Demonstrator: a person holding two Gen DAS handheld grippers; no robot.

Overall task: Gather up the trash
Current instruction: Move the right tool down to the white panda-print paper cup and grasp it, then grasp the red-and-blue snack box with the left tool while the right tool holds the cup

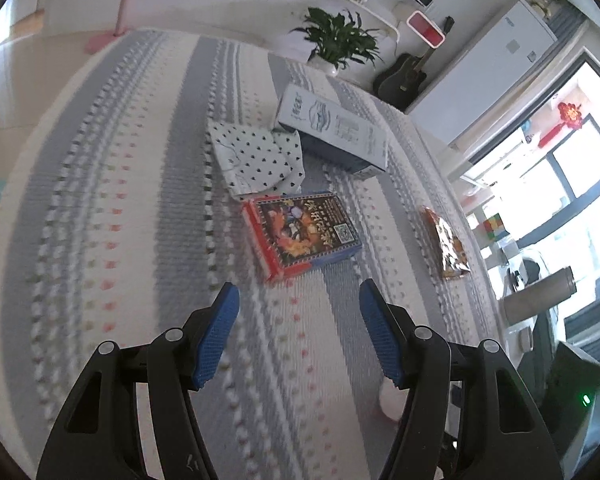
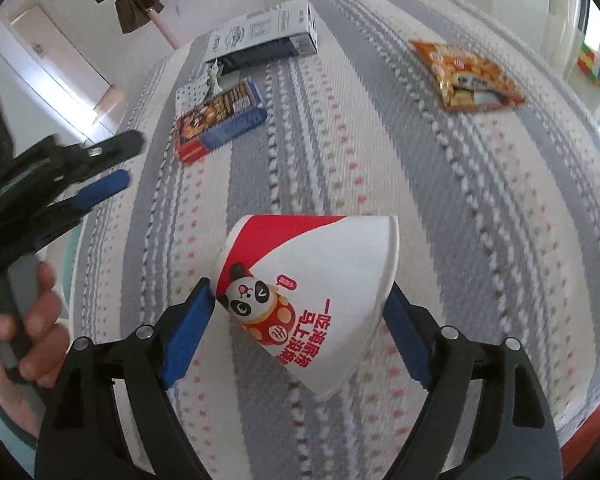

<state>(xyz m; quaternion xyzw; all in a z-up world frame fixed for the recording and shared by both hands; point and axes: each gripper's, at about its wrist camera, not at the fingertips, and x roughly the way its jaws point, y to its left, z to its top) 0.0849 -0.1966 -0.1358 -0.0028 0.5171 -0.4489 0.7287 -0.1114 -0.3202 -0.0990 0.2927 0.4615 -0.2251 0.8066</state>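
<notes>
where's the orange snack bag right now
The orange snack bag lies flat on the striped cloth, upper right in the right wrist view, apart from the boxes.

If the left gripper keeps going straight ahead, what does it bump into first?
Probably the red and blue box. It lies straight ahead of the open left gripper, with only striped cloth between, though depth is hard to judge.
</notes>
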